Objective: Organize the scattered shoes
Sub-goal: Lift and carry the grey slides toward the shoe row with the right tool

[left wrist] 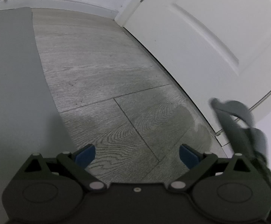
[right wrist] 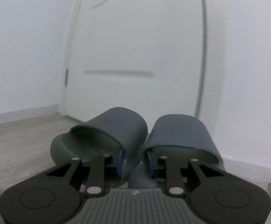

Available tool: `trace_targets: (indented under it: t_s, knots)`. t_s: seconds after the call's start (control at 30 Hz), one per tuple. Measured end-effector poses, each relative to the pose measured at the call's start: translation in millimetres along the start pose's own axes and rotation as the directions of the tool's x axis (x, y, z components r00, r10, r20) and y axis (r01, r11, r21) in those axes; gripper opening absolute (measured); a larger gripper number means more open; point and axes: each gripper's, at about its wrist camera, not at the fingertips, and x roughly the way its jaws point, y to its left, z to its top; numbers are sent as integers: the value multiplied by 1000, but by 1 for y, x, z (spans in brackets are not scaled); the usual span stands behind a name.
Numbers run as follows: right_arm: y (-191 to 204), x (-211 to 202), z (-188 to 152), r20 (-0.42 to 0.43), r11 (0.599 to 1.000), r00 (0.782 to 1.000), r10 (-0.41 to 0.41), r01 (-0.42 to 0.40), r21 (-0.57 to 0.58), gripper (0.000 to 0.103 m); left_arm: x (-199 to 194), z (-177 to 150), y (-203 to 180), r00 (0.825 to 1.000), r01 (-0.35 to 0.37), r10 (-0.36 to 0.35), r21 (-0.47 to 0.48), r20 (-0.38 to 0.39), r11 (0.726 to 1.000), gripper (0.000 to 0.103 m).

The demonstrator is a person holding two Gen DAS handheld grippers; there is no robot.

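Slate-blue slides [right wrist: 135, 136], a pair side by side, fill the lower centre of the right wrist view, the right gripper [right wrist: 134, 161] pinching their inner walls together before a white door [right wrist: 135, 46]. Only the left wrist view shows the left gripper [left wrist: 137, 154] spread wide over grey wood-grain floor [left wrist: 101, 78], a grey mat [left wrist: 12, 65] at left, the slides blurred at right.

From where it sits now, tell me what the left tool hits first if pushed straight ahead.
The left tool is open and angled down, so it would likely meet the bare floor first. The door lies off to its right.
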Motion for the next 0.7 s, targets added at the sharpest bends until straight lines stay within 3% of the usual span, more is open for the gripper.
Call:
trace_targets:
  t_s: [0.3,0.47,0.7]
  knots:
    - [-96,-97,2,-16,979,980,-197,196,-48,28,-7,-3,-6,1000,-10,9,30,23,1000,98]
    - [-142,-168,-23,-91,944,940,-329,329,-14,28,-10,-3,-8,999,-9,7,46,33,999,98]
    - [-169,-232,-82,-211,905,886,-412,425,14,28,-16,-5,-21,998,-17,11,115,55,993,98]
